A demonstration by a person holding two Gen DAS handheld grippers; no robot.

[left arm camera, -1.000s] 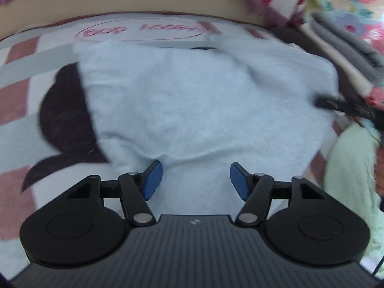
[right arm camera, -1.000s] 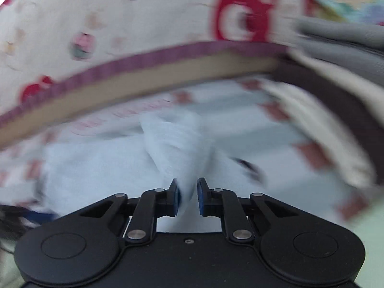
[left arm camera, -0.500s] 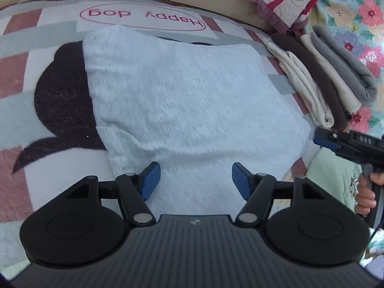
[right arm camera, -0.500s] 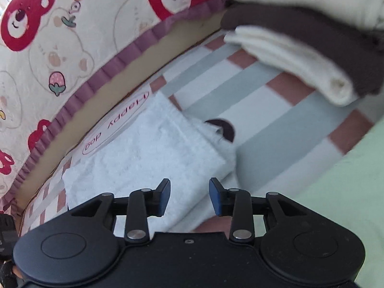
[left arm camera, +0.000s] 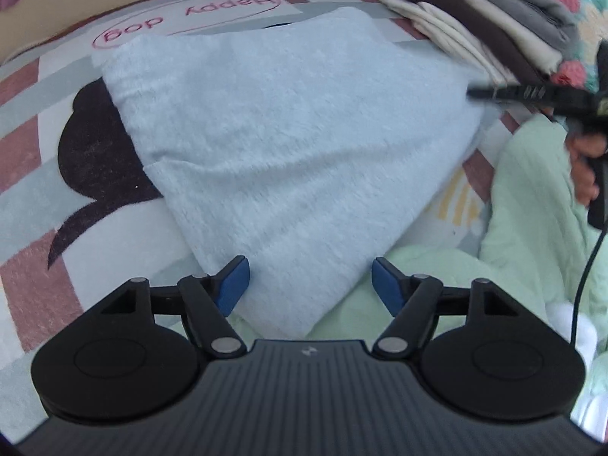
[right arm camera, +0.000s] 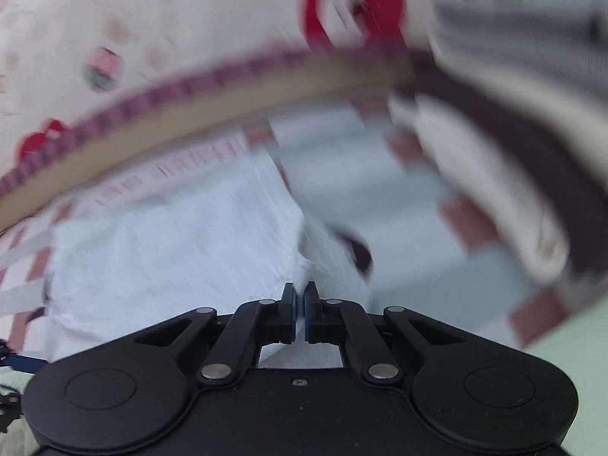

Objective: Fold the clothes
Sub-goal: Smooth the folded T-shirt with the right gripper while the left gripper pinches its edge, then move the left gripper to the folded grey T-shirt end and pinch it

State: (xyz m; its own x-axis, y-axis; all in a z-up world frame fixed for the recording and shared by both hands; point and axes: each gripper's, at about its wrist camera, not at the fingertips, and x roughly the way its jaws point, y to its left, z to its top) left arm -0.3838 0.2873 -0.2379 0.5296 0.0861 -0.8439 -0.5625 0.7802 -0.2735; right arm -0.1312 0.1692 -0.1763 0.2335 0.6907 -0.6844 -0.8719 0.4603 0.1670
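A folded pale blue fleece garment [left arm camera: 288,129] lies on the patterned blanket [left arm camera: 34,190]; it also shows in the right wrist view [right arm camera: 171,250]. My left gripper [left arm camera: 309,285] is open, its blue pads either side of the garment's near corner. My right gripper [right arm camera: 300,304] is shut on the garment's right edge, with pale cloth between its pads. It also shows in the left wrist view [left arm camera: 532,95] at the garment's right corner. The right wrist view is blurred.
A stack of folded cream, brown and grey clothes [left arm camera: 486,34] lies at the far right, also seen in the right wrist view [right arm camera: 513,159]. A pale green cloth [left arm camera: 532,205] lies near right. A bear-print pillow [right arm camera: 190,30] with purple trim borders the far side.
My right gripper was shut a second ago, opened half a second ago, and has now shut on the garment's right edge. My left gripper drew back to the near corner, still open.
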